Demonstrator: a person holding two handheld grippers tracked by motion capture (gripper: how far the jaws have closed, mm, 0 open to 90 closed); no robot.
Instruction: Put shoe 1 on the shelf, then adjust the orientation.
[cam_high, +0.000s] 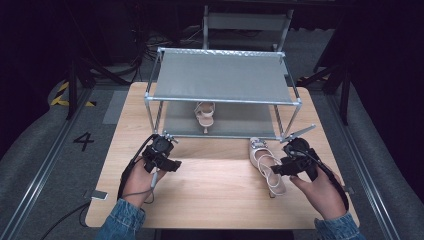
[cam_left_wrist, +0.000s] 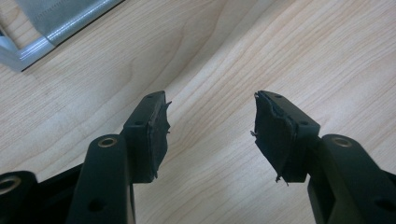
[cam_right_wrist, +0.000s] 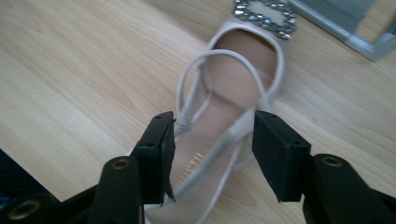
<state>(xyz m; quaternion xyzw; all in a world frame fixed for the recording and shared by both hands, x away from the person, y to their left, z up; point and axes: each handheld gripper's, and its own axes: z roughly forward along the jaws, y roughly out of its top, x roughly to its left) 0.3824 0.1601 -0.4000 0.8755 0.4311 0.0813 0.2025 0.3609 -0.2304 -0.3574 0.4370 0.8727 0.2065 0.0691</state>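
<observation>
The sandal (cam_high: 266, 165), pale with thin straps and a jewelled buckle at the toe, lies on the wooden surface (cam_high: 215, 185) just in front of the right end of the metal shoe rack (cam_high: 222, 77). Its mate (cam_high: 205, 114) already sits on the rack's lower shelf, so the step in hand is probably picking up this second one to set beside it. The right gripper (cam_right_wrist: 212, 135) hovers over the sandal's straps with its fingers (cam_right_wrist: 275, 149) wide apart, one to each side of the middle, gripping nothing yet. Next it needs to come down and close on a strap or the sole's edge. The left gripper (cam_left_wrist: 210, 126) hangs over bare wood, fingers open and empty.
</observation>
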